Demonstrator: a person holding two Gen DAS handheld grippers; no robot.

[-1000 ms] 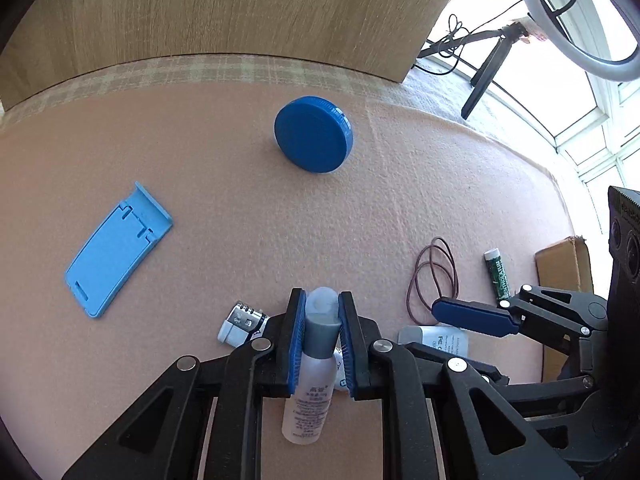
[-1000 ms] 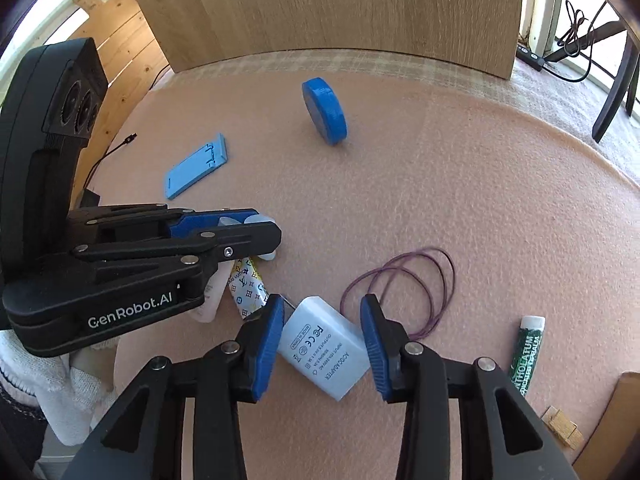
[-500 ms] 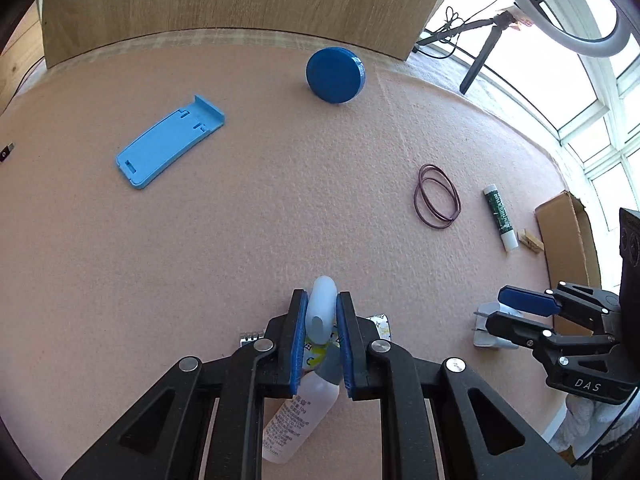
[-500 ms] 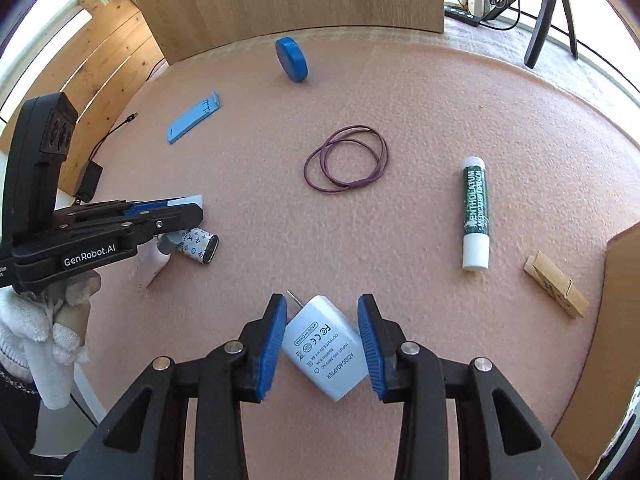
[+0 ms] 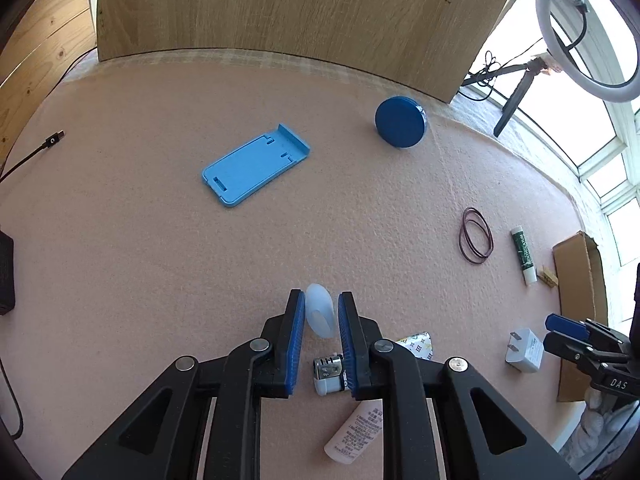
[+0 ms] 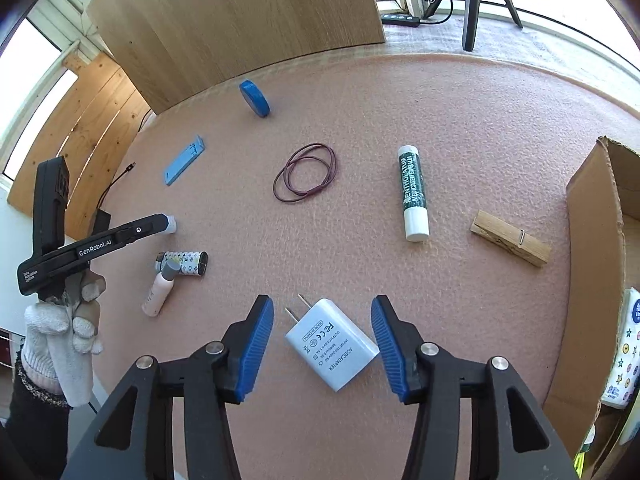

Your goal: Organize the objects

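Observation:
My left gripper is shut on a translucent white bottle cap, lifted above the pink mat; it shows from the side in the right wrist view. The capless white bottle lies below it beside a patterned lighter; both show in the right wrist view, bottle and lighter. My right gripper is open, its jaws either side of a white power adapter lying on the mat. The adapter also shows in the left wrist view.
On the mat lie a blue phone stand, a blue round tin on edge, purple rubber bands, a green lip-balm stick and a wooden clothespin. A cardboard box stands at the right. A wooden board stands behind.
My right gripper opened and let the adapter down onto the mat. My left gripper rose with the cap, which came off the bottle; the bottle now lies on the mat.

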